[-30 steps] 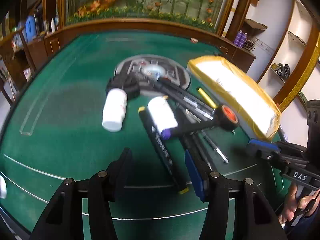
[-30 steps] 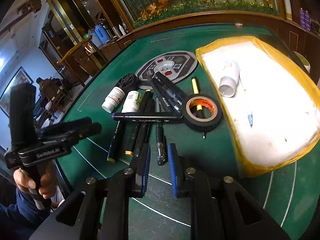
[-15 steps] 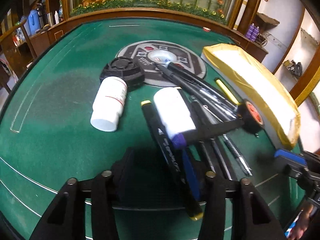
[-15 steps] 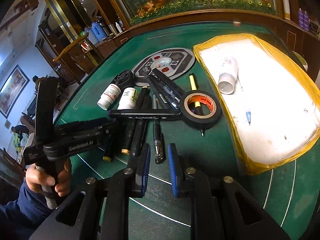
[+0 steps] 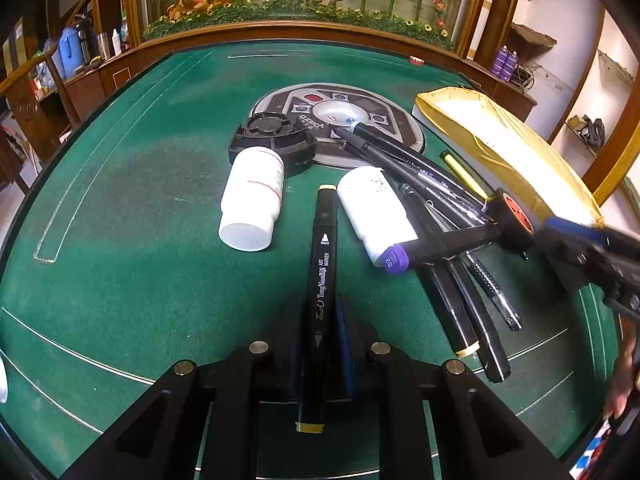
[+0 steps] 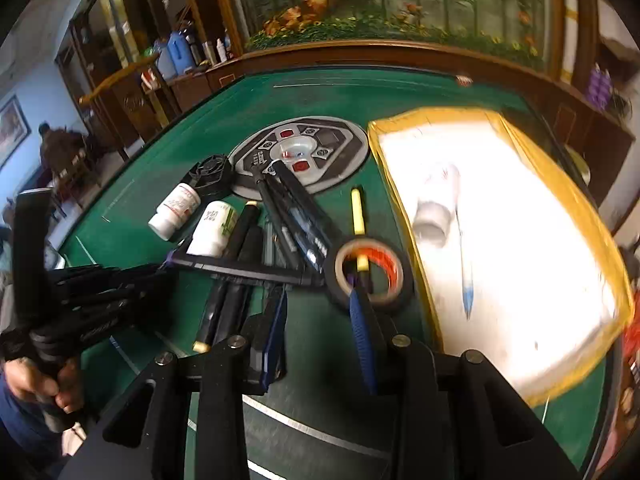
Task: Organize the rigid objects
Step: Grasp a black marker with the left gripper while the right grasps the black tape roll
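The left gripper (image 5: 320, 344) has its jaws closing around a black marker (image 5: 322, 264), and the left wrist view shows the pads already against the barrel on both sides. The marker's long axis runs along the fingers, toward 12 o'clock in that view: its yellow-tipped tail pokes out behind the pads toward the camera, and the far end points between the two white bottles, one (image 5: 252, 200) at 11 o'clock and one (image 5: 376, 208) at 1 o'clock. Because barrel and fingers line up, the grip looks square; a straight lift should clear both bottles, I judge, though the far tip sits close to them.

The right gripper (image 6: 320, 320) has its jaws opening with nothing between them. In the right wrist view its right finger reaches the near rim of the tape roll (image 6: 368, 272), which lies at about 1 o'clock from the jaws, while a purple-capped marker (image 5: 436, 244) lies crosswise at 11 o'clock over the other pens. The roll is the nearest loose thing to this hand.

The yellow-edged tray (image 6: 404, 208) lies at 2 o'clock from the right gripper and already holds a bottle and a pen. From the left gripper it is farther, at 2 o'clock beyond the pen pile, so the carried marker must cross that pile.
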{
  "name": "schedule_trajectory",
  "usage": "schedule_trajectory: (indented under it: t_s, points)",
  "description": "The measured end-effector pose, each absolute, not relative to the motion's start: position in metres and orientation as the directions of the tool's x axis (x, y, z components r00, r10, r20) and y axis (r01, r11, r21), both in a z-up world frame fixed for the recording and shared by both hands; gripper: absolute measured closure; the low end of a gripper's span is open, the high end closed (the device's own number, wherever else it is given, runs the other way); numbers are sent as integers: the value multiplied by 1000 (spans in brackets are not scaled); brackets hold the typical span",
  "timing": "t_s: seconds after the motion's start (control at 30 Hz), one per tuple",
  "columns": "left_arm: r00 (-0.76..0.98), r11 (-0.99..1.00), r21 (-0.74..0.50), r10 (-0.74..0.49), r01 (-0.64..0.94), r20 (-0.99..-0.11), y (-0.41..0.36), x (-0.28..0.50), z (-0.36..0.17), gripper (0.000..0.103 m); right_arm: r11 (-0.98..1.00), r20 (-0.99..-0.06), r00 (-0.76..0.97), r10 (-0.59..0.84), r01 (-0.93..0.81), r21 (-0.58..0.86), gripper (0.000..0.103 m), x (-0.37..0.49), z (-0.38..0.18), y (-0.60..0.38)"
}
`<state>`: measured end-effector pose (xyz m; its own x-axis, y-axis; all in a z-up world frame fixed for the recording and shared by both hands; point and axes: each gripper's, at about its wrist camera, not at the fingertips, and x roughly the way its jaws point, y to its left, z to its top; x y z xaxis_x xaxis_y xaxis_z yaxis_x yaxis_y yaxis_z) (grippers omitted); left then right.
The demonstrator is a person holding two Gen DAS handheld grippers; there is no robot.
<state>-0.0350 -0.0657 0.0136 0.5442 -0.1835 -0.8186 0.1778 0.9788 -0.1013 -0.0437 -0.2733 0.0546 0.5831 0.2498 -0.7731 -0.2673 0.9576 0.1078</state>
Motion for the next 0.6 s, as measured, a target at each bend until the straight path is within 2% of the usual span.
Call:
schedule_trajectory:
  t_s: [0.17, 0.3, 0.6]
  points:
    - [540, 981, -87, -170, 176, -824, -70, -28, 14, 86, 960, -799, 564, 208, -273, 57, 73, -24, 44, -263]
    - [558, 980, -86, -172, 177, -812, -70, -26, 13, 88, 961, -807, 554, 206, -269, 60, 90, -21, 39, -263]
    - [569, 976, -122, -204, 180, -796, -63, -43, 21, 88, 935, -771, 542, 336, -290, 203, 91, -44, 47, -275]
